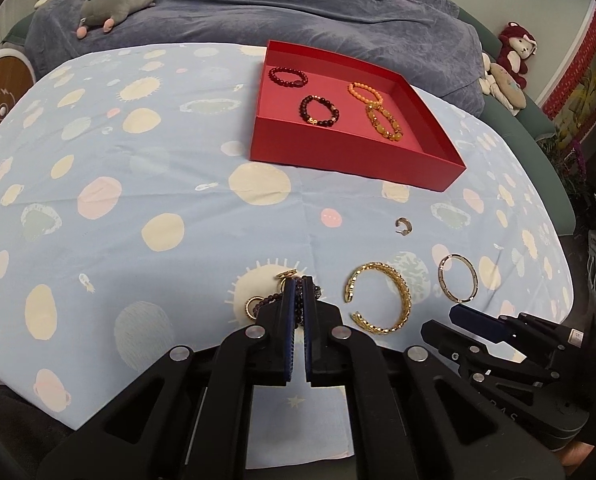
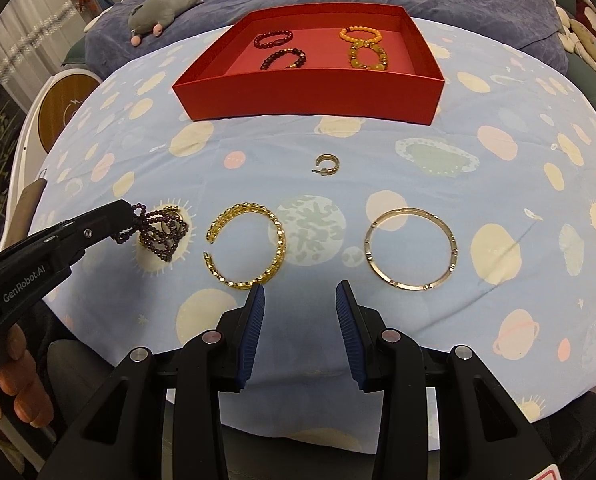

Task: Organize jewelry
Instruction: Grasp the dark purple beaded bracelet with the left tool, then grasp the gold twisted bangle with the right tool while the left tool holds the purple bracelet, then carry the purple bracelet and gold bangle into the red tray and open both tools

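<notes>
My left gripper (image 1: 298,280) is shut on a purple bead bracelet (image 2: 160,232) with gold rings, at the near left of the table; it also shows in the right wrist view (image 2: 128,216). My right gripper (image 2: 300,290) is open and empty, just short of a gold open cuff (image 2: 246,246) and a thin gold bangle (image 2: 412,249). A small hoop earring (image 2: 327,164) lies farther out. The red box (image 2: 310,92) at the back holds two dark bead bracelets (image 2: 273,38) and two orange ones (image 2: 368,56).
The table has a light blue planet-print cloth (image 2: 498,160). A blue-covered sofa with a grey plush toy (image 2: 166,4) stands behind it. More plush toys (image 1: 514,60) sit at the right. A round white and wood object (image 2: 58,116) stands at the left.
</notes>
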`<move>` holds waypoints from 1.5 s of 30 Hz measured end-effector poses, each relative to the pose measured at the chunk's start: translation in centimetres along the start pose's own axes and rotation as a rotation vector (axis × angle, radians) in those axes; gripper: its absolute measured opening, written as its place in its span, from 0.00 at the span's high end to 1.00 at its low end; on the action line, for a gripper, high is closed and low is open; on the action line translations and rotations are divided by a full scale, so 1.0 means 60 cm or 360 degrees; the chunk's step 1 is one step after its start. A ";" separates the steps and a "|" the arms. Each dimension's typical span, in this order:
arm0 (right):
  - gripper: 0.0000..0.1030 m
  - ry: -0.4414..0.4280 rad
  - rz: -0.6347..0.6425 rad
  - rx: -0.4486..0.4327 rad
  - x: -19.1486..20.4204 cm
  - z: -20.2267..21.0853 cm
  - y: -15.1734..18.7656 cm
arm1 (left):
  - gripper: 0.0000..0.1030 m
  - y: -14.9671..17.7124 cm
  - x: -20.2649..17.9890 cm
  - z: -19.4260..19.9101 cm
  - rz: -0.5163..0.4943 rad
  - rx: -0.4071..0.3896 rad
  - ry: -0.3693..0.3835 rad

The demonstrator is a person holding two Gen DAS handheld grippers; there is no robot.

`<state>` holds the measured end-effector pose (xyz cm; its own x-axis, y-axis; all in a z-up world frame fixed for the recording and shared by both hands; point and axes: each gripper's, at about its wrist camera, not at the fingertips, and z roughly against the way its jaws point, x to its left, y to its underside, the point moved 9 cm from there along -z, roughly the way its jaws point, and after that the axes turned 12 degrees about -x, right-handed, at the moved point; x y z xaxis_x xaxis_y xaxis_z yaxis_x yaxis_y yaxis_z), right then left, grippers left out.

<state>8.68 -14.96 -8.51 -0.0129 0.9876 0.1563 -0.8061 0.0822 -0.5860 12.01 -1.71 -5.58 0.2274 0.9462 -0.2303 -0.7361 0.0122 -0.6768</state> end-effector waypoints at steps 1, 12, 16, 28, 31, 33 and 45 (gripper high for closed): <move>0.59 -0.0003 0.0007 0.0002 0.006 -0.003 -0.001 | 0.97 0.002 0.004 -0.002 0.0005 0.0007 -0.0005; 0.42 -0.0007 0.0091 0.0033 0.048 -0.047 -0.008 | 0.97 0.022 0.029 -0.018 0.0062 0.0057 -0.0014; 0.41 0.0014 0.0139 0.0020 0.057 -0.058 -0.011 | 0.97 0.023 0.033 -0.021 0.0072 0.0059 -0.0010; 0.48 0.0049 0.0178 -0.0019 0.047 -0.055 -0.015 | 0.96 0.022 0.033 -0.025 0.0090 0.0069 0.0015; 0.48 0.0049 0.0150 -0.0026 0.039 -0.047 -0.016 | 0.94 0.024 0.029 -0.026 0.0080 0.0071 0.0013; 0.48 0.0052 0.0134 -0.0024 0.033 -0.043 -0.015 | 0.93 0.027 0.027 -0.030 0.0080 0.0077 0.0016; 0.49 0.0047 0.0070 -0.0077 0.011 -0.006 -0.026 | 0.97 0.010 -0.001 -0.012 0.0072 0.0049 0.0088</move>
<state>10.13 -14.42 -7.78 -0.0294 0.9939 0.1063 -0.7755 0.0444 -0.6298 12.00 -1.98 -6.48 0.2280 0.9266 -0.2991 -0.7654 -0.0193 -0.6433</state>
